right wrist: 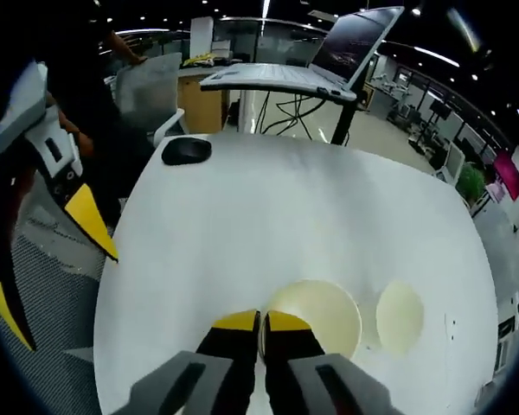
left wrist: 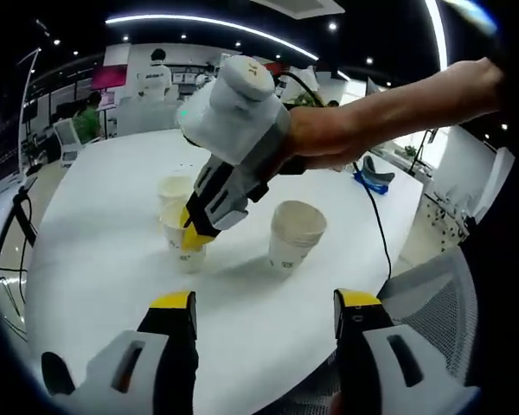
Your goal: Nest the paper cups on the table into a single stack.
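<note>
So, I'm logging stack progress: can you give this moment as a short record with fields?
cups: three paper cups apart on the white table
near cup: its rim pinched by the right claw
second cup: just beyond it, free
third cup: standing alone
left claw: open, holding nothing
stack: not yet formed
</note>
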Tool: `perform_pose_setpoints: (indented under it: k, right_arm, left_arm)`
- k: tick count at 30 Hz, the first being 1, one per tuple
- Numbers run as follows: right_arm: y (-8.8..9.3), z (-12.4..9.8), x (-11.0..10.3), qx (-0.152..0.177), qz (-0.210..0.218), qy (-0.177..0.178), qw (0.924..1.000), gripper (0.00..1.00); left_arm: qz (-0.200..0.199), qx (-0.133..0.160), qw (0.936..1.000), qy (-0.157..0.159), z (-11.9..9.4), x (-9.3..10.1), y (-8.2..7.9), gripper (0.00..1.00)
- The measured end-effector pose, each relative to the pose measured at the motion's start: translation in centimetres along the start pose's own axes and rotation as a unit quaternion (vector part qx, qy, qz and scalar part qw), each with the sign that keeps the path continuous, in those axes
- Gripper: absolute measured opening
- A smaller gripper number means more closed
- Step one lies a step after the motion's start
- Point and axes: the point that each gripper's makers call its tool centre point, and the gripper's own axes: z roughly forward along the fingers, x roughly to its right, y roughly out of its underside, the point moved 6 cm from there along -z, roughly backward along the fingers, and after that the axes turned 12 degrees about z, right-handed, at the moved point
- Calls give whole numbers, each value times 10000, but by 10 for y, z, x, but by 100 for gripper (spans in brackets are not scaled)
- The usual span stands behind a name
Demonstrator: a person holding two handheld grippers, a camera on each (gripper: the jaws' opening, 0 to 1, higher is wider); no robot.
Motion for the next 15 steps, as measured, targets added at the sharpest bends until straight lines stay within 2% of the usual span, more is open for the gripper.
perform_pose_setpoints:
  k: [1, 6, 15]
  right_arm:
    - [-1, 1, 1, 62, 25, 3, 10000, 0]
    - [-4, -22, -1, 243, 90, 9, 9997, 0]
    - [0, -41, 4, 362, 68, 167, 9992, 0]
  left_arm:
    - [9, -20, 10000, 3, 0, -1, 1, 62]
    - [12, -18, 10000, -10, 3, -4, 3, 62]
    - [58, 17, 10000, 51, 10, -3, 0, 63]
